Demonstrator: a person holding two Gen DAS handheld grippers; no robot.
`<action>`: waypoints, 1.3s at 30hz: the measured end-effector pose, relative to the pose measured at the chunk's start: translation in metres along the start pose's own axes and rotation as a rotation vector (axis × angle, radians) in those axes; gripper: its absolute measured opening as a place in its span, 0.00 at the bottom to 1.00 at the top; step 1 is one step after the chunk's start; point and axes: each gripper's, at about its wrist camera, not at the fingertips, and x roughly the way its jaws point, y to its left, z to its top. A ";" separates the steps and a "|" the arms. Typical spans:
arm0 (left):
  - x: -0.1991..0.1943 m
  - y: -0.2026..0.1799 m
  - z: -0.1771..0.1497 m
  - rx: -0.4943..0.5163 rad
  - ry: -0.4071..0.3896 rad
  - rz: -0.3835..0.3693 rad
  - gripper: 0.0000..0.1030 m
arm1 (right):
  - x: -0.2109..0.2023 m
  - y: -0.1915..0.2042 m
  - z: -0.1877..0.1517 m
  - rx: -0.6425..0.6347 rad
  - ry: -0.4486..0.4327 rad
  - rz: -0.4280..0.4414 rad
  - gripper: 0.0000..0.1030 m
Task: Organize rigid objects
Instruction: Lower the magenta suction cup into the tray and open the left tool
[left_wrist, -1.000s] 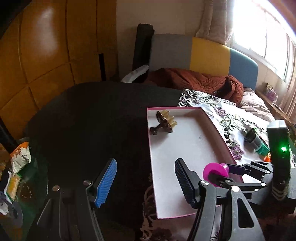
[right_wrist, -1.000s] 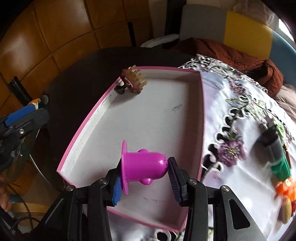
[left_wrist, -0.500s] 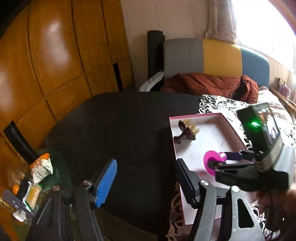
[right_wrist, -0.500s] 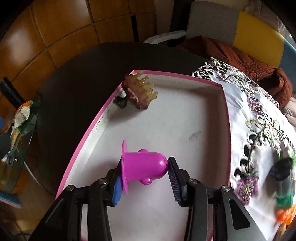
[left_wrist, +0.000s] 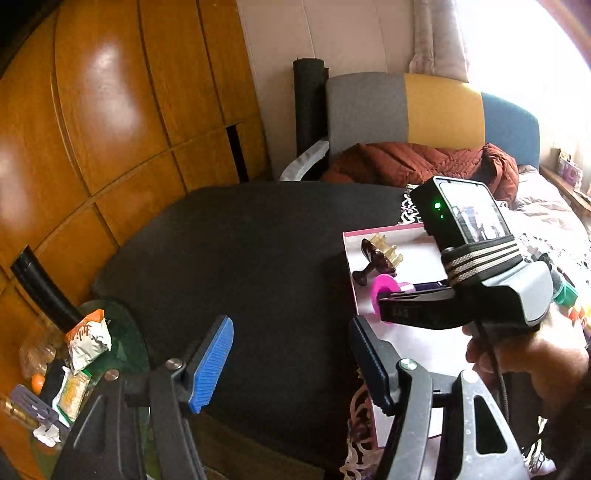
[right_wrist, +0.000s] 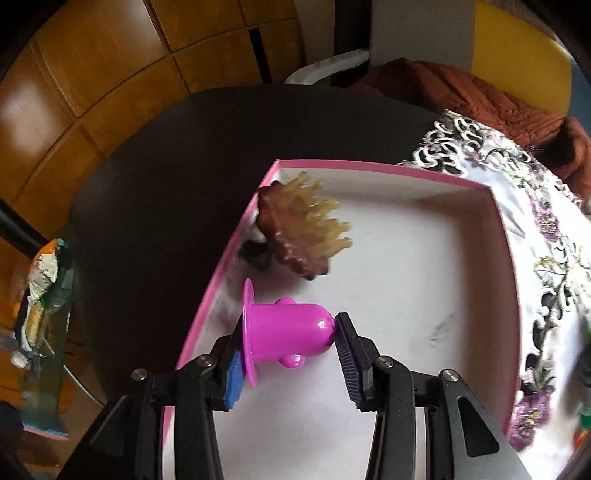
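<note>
The right gripper (right_wrist: 291, 354) had its jaws shut on a pink cup (right_wrist: 286, 334). The cup lay on its side between them, with its wide rim against the left pad and its round end against the right pad. It hung over the white floor of a box (right_wrist: 424, 280) with a thin pink rim. Whether the cup touched the floor could not be told.

In the box, near the far left corner, was a brown brush (right_wrist: 295, 232) with pale yellow teeth. The brush leaned on the left wall, just past the cup and not touching it.

The box sat on a dark surface (right_wrist: 177, 166), half on a cloth (right_wrist: 546, 221) with purple flowers.

The left gripper (left_wrist: 291, 365) had its jaws wide open and held nothing. It hung over the dark surface, left of the box. From its camera, the right gripper showed over the box with the cup in it.
</note>
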 end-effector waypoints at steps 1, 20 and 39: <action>0.000 0.000 0.000 0.001 -0.002 0.002 0.64 | 0.000 0.002 0.001 -0.002 -0.002 0.000 0.43; -0.016 -0.006 0.000 0.010 -0.032 -0.017 0.64 | -0.012 -0.002 -0.022 0.002 -0.026 0.007 0.56; -0.007 -0.037 -0.007 0.020 0.044 -0.151 0.64 | -0.096 -0.055 -0.052 -0.016 -0.215 -0.218 0.75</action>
